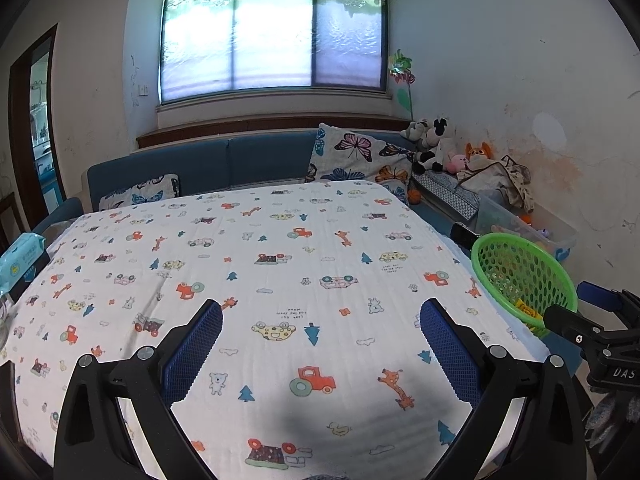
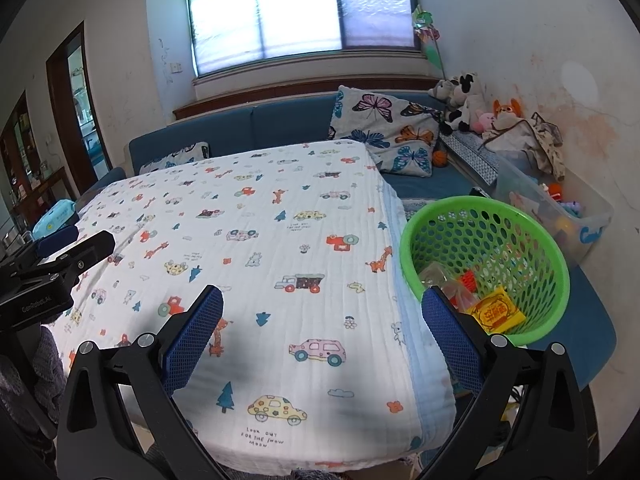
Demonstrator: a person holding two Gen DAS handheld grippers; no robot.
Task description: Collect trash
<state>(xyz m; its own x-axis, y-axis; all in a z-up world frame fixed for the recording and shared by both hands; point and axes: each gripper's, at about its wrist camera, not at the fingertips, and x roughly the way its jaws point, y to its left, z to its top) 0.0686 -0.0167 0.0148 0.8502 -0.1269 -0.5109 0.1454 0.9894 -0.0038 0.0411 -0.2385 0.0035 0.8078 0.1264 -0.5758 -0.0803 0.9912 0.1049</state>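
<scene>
The green perforated basket (image 2: 486, 264) stands just beside the right edge of the table, on a blue seat, with a yellow snack packet (image 2: 497, 314) and other wrappers inside. Above the cartoon-print tablecloth (image 2: 280, 240), the right gripper (image 2: 322, 320) and the left gripper (image 1: 320, 334) both have their jaws wide apart, holding nothing.

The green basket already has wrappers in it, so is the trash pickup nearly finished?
Apparently yes. The green basket beside the table holds several wrappers, including a yellow packet. Nothing is in hand: the left gripper and right gripper both stand open and empty above the patterned tablecloth, which shows no loose trash. Only a blue wipes pack sits at its left edge, probably not rubbish.
</scene>
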